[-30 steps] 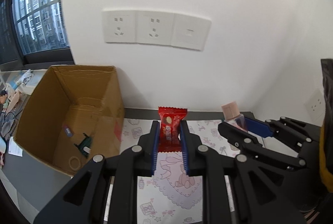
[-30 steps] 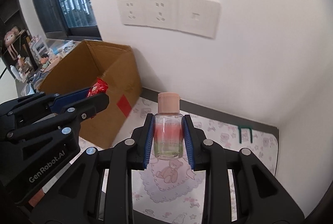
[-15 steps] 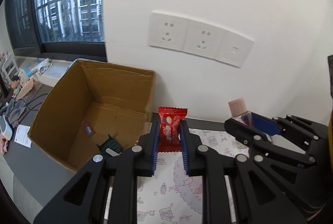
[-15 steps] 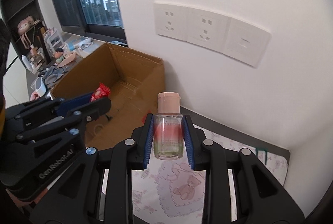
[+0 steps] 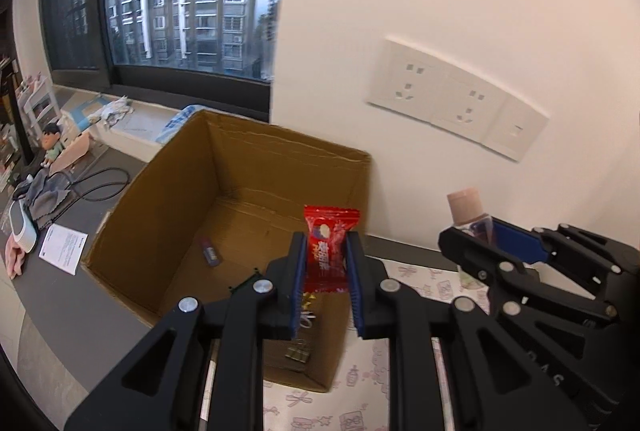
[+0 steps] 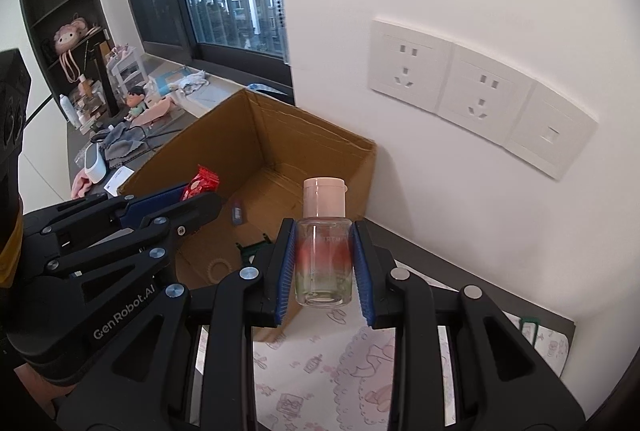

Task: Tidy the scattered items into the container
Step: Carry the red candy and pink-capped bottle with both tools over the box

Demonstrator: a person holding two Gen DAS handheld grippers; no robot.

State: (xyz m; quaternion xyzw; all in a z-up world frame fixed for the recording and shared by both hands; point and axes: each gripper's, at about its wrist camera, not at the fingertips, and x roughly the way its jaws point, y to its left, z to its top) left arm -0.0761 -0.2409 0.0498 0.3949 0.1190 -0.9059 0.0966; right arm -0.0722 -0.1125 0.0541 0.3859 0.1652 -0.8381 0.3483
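My left gripper is shut on a red candy packet and hangs above the near right corner of an open cardboard box. Beside it, my right gripper is shut on a small clear bottle with a pink cap and pinkish liquid, held upright by the box's right wall. The right wrist view shows the left gripper with the candy packet over the box. Inside the box lie a small purple item, a dark green clip, a binder clip and a ring.
A patterned white mat covers the dark desk right of the box, with a green clip near its far corner. The white wall with sockets stands close behind. Left of the box lie a paper slip, cables and clutter.
Both grippers have moved left and higher with their loads: the left one now hangs over the box's inside, the right one has come up to the box's right wall.
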